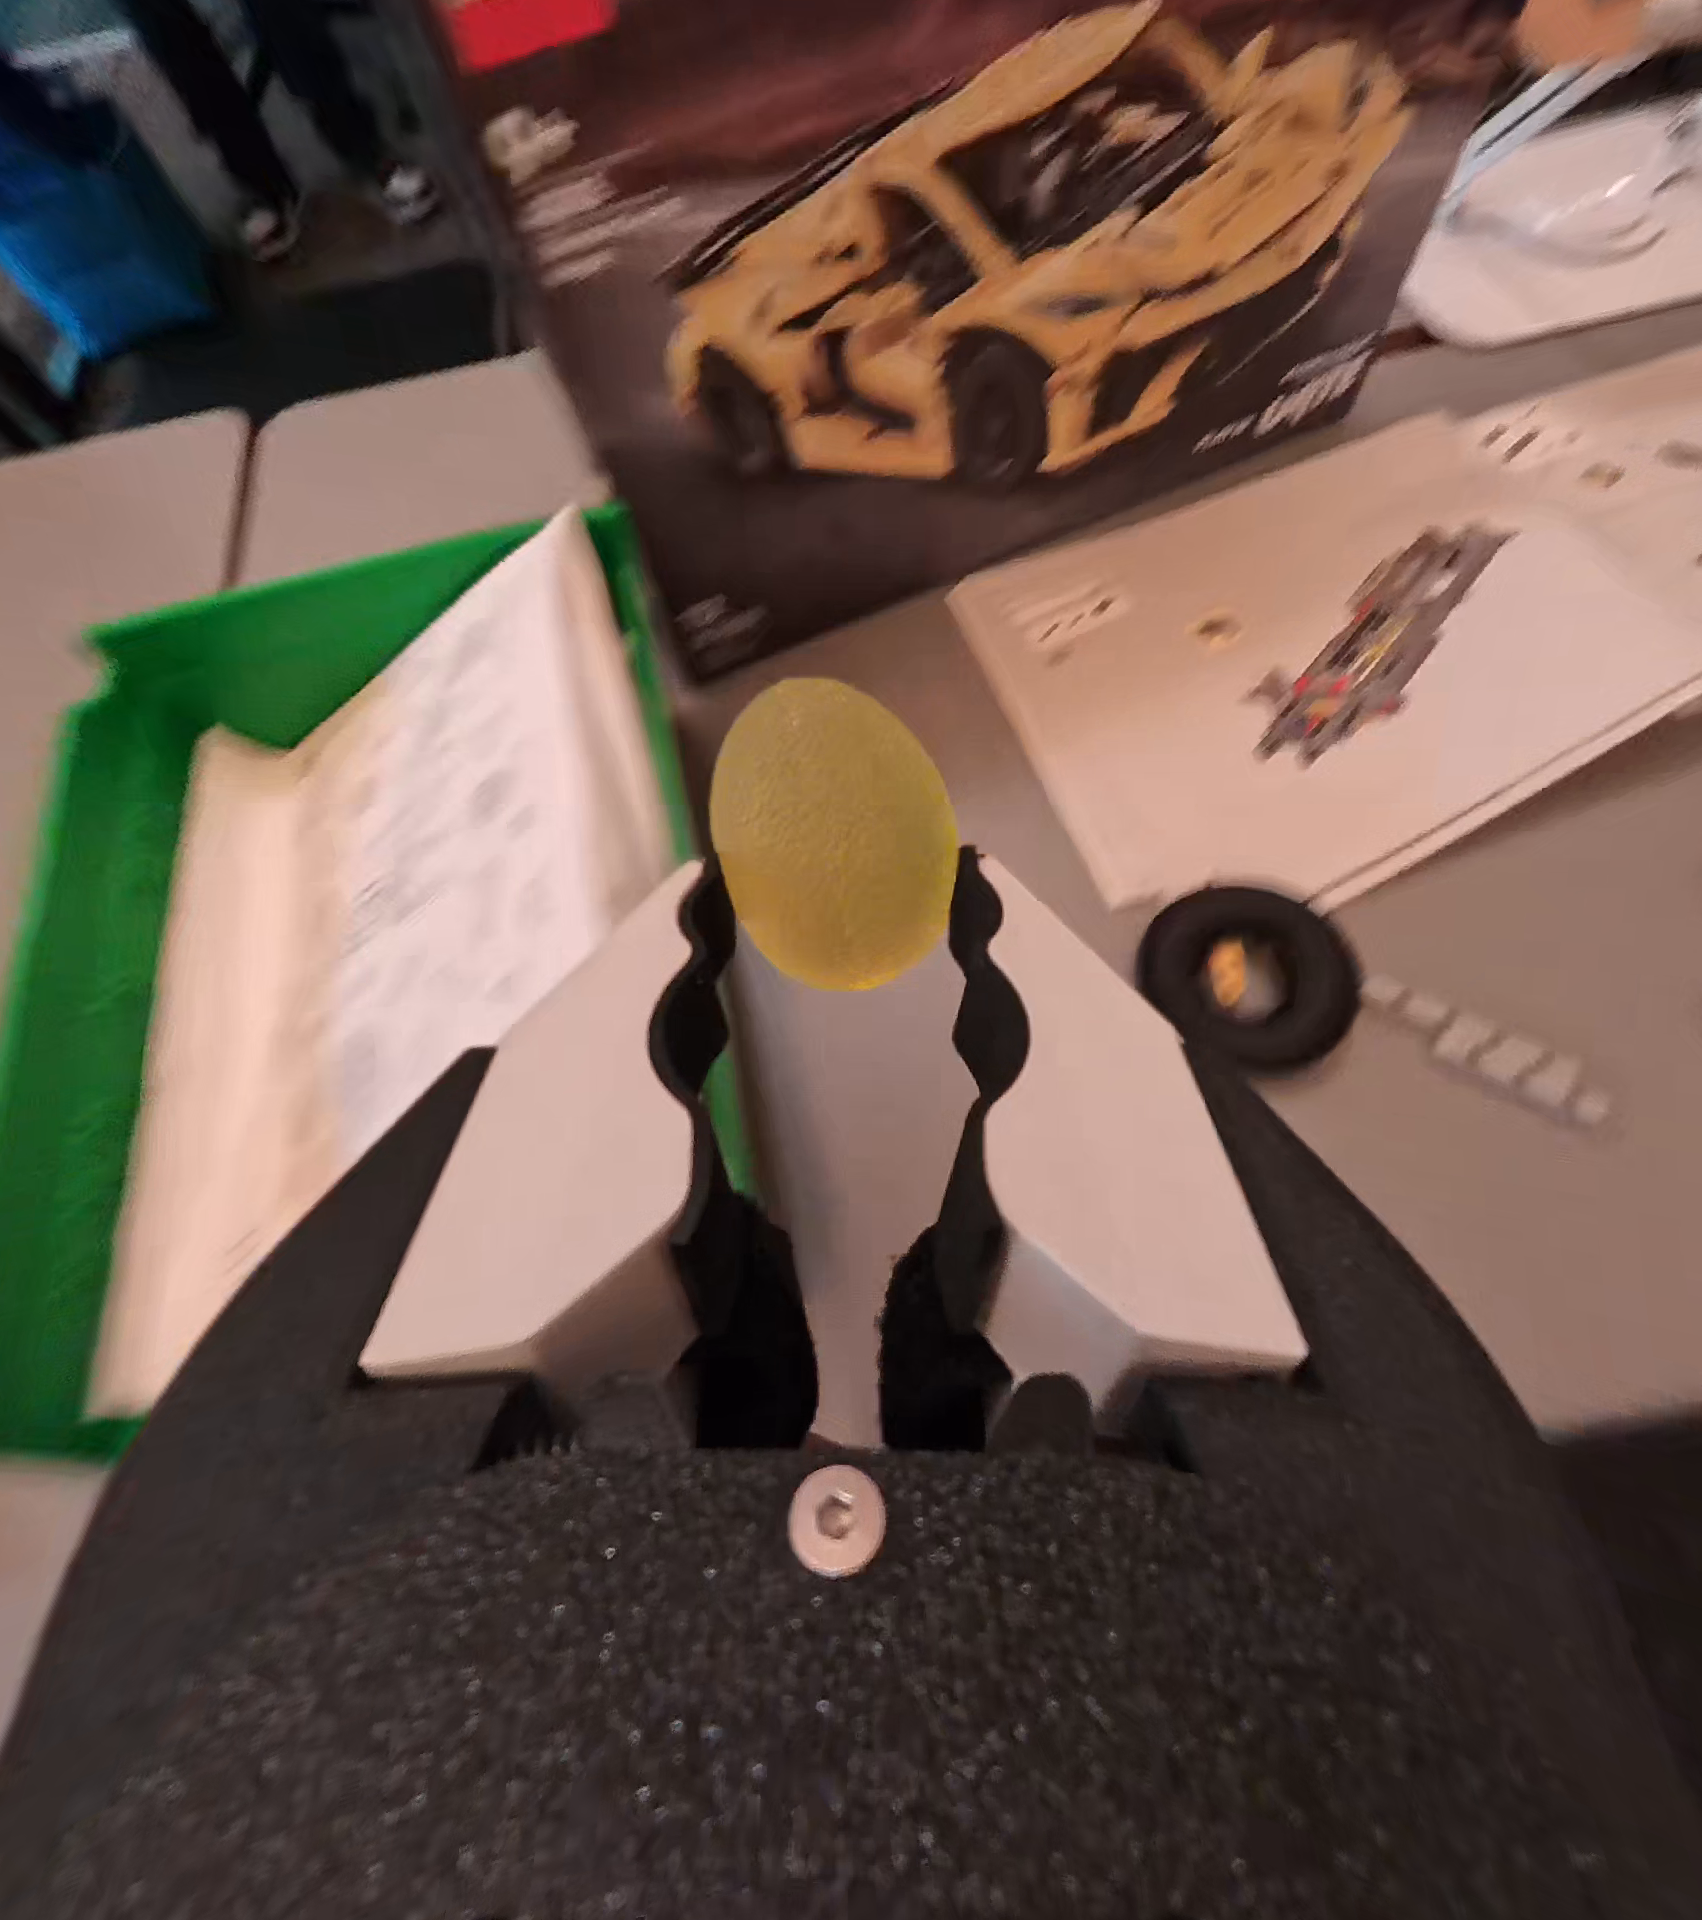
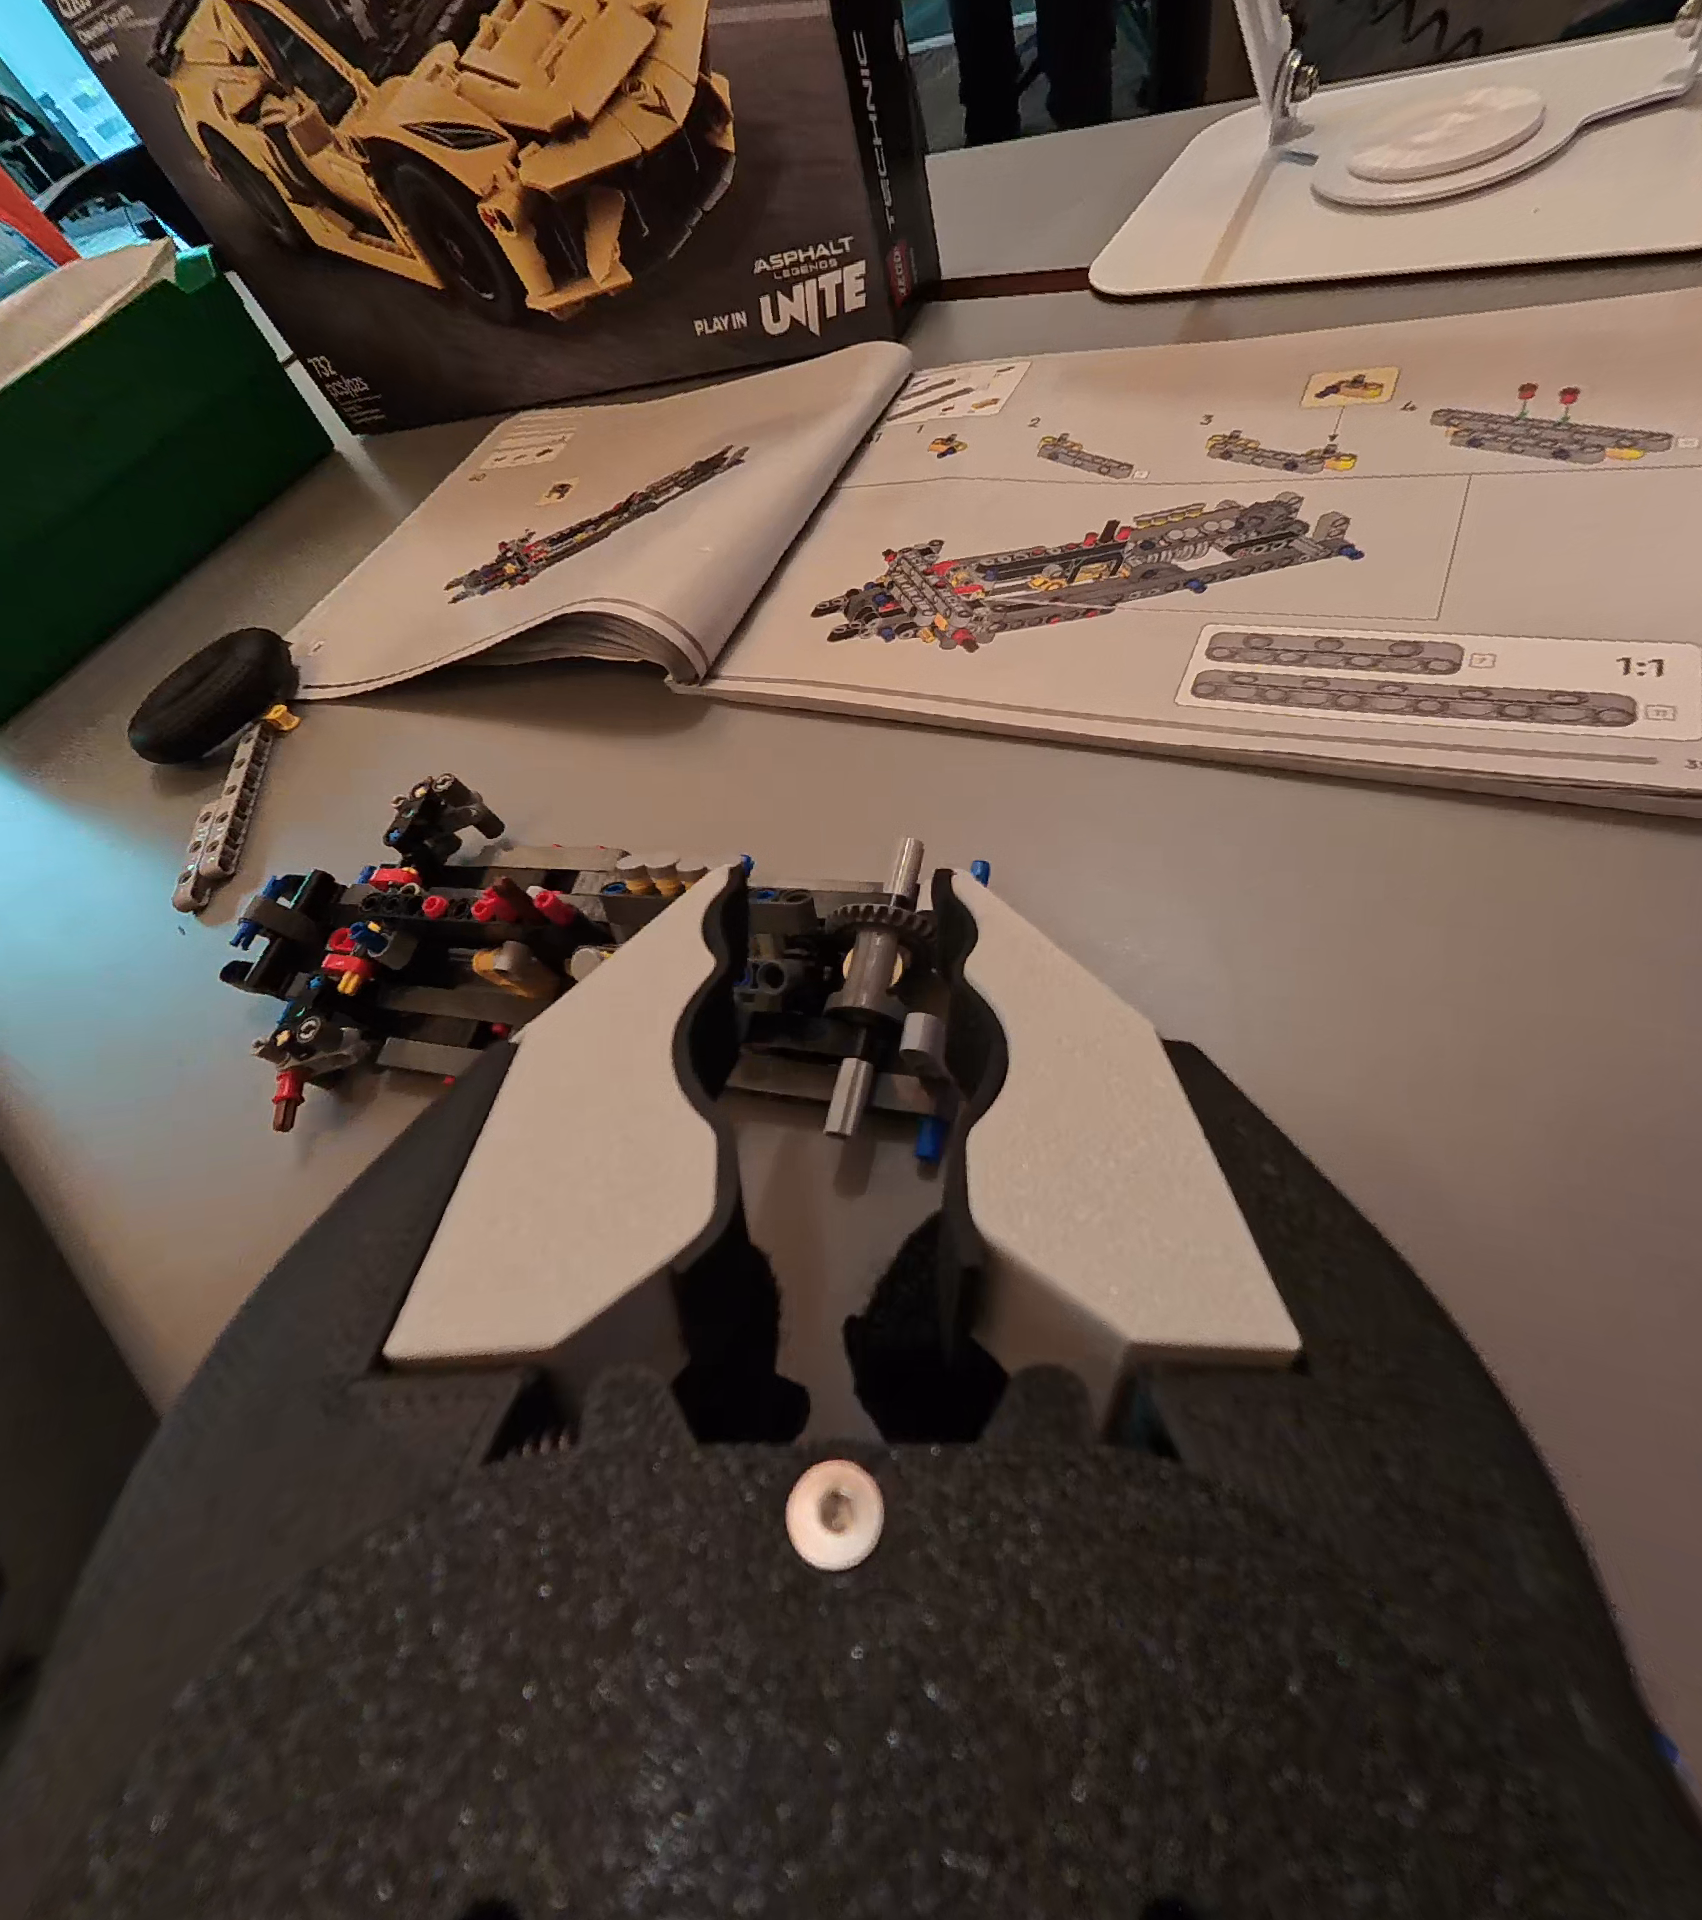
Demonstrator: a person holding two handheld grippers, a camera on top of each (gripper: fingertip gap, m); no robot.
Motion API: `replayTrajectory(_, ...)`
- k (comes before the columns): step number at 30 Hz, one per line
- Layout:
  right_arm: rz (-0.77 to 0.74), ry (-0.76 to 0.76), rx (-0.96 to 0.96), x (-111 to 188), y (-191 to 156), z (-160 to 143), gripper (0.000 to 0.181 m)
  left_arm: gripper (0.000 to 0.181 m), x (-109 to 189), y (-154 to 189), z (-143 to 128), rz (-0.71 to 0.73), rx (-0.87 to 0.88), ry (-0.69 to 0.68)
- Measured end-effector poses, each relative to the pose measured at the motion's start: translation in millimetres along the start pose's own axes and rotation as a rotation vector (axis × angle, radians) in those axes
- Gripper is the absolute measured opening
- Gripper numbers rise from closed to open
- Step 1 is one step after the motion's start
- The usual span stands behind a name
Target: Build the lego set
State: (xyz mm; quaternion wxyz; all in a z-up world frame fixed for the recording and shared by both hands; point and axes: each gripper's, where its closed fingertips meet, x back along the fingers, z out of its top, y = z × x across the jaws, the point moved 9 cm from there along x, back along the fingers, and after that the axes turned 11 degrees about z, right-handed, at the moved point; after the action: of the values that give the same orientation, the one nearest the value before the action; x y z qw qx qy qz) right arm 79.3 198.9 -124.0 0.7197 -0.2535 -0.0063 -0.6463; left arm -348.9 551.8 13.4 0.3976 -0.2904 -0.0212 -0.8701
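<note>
Holding a yellow egg (image 1: 831,847) clamped, the left claw (image 1: 839,873) hangs above the bench (image 1: 1449,1195) — the right claw (image 2: 839,888), apart, should close gently around the chassis (image 2: 535,956).

The left gripper (image 1: 839,883) had two pale grey, faceted fingers (image 1: 556,1174) lined with black scalloped pads (image 1: 686,997). Its body was coarse black textured plastic, fastened by one silver socket-head screw (image 1: 836,1522). The right gripper (image 2: 839,894) matched it: grey fingers (image 2: 1117,1174), black wavy inner pads (image 2: 707,1013), grainy black housing and a central silver screw (image 2: 834,1512).
</note>
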Motion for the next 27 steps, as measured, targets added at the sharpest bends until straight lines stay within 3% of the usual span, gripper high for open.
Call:
replayTrajectory(5, -0.005, -0.01, -0.002, -1.1, 0.4, -0.7, 0.034, 0.04, 57.0, -99.1, -59.4, 0.209, 0.037, -0.191)
replayTrajectory(9, -0.011, -0.014, -0.006, -1.8, 1.3, -0.7, 0.034, 0.04, 56.2, -119.0, -132.7, 0.195, 0.076, -0.437)
replayTrajectory(12, -0.015, -0.024, 0.001, -3.9, 0.8, -0.6, 0.034, 0.04, 36.4, -116.7, -166.1, 0.141, 0.068, -0.554)
replayTrajectory(18, -0.034, -0.028, 0.018, -3.2, 0.3, -0.8, 0.034, 0.04, 6.9, -92.9, -176.7, -0.016, 0.03, -0.62)
replayTrajectory(27, -0.028, -0.027, 0.012, -3.5, 0.9, -0.6, 0.034, 0.044, 0.3, -89.4, -172.1, -0.042, -0.014, -0.588)
